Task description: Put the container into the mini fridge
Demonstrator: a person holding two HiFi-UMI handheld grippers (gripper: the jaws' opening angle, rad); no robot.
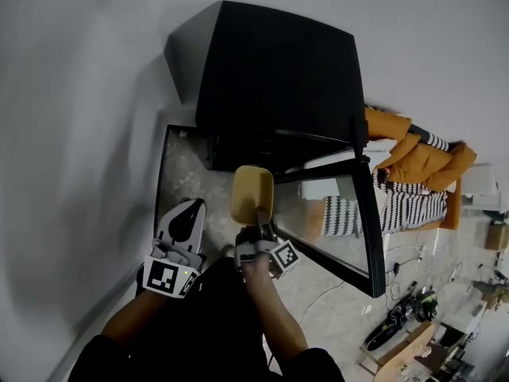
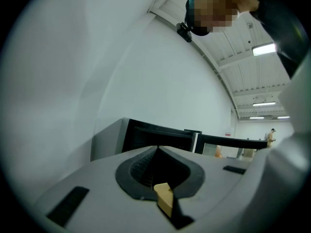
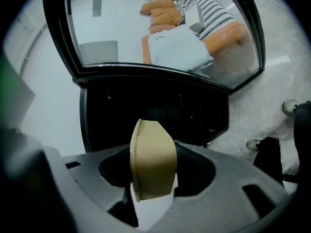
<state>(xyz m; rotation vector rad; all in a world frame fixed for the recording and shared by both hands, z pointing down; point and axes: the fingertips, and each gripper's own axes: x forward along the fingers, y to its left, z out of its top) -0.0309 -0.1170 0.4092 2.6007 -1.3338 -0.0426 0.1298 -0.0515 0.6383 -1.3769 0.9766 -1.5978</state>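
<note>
A black mini fridge [image 1: 278, 78] stands on the floor against the wall. Its glass door [image 1: 354, 221] hangs open to the right, and the dark inside [image 3: 155, 106] faces me. My right gripper [image 1: 258, 223] is shut on a tan container [image 1: 253, 191], held on edge just in front of the opening. In the right gripper view the container [image 3: 153, 161] stands between the jaws, short of the fridge's lower frame. Left of it, my left gripper [image 1: 192, 206] hangs with its jaws closed together and nothing between them. The left gripper view looks over the fridge [image 2: 146, 135] toward the wall.
A white wall [image 1: 71, 134] runs along the left. An orange seat with striped cushions [image 1: 413, 173] sits behind the open door. Cables and small gear [image 1: 398, 317] lie on the floor at lower right. Shoes [image 3: 255, 143] show on the floor beside the fridge.
</note>
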